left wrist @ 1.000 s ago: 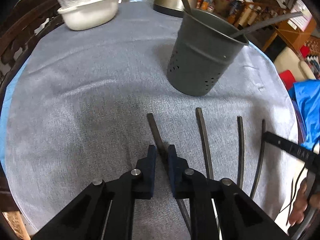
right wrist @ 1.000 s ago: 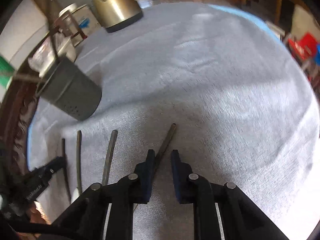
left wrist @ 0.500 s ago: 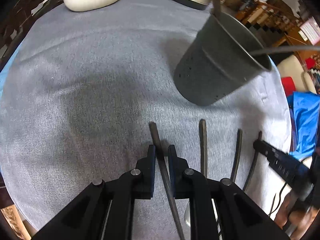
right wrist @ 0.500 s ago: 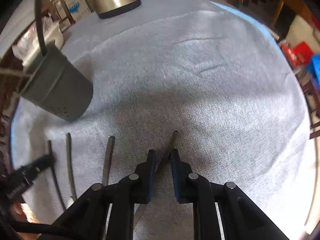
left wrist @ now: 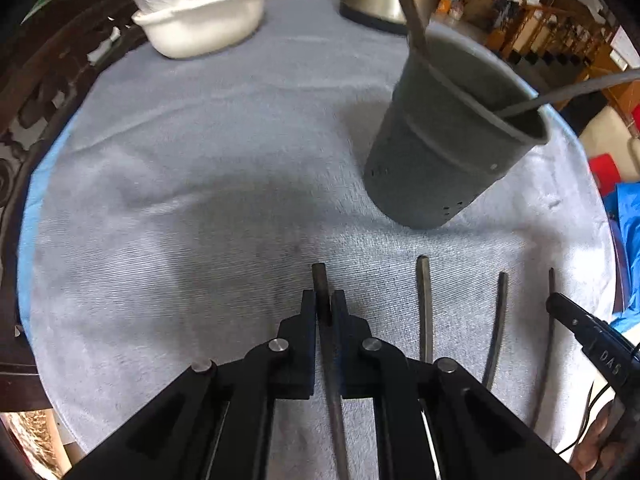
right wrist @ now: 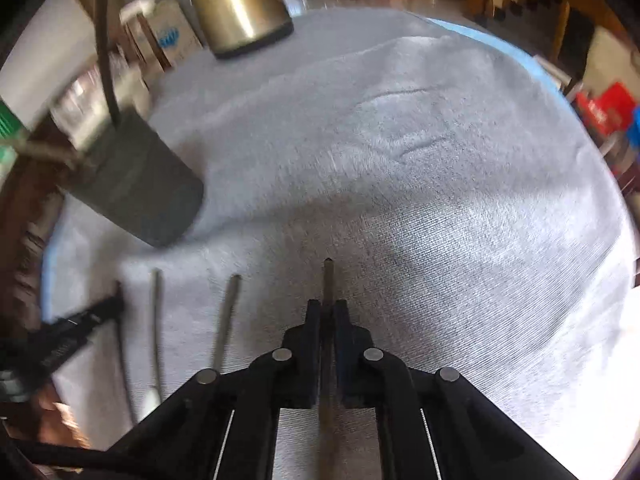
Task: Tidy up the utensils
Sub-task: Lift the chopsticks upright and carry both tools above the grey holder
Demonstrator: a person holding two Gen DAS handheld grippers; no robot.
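Your left gripper is clenched on a dark utensil handle, and your right gripper is clamped on another handle — both at the near edge of the grey cloth. Between them lie three more utensils, and beyond these stands the grey holder — already with two utensils inside.

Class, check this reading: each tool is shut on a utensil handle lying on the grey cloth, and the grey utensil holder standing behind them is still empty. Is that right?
Not quite. The grey utensil holder is not empty: the left wrist view shows two handles sticking out of its rim. The rest holds: the left tool and the right tool are each shut on a utensil handle on the grey cloth.
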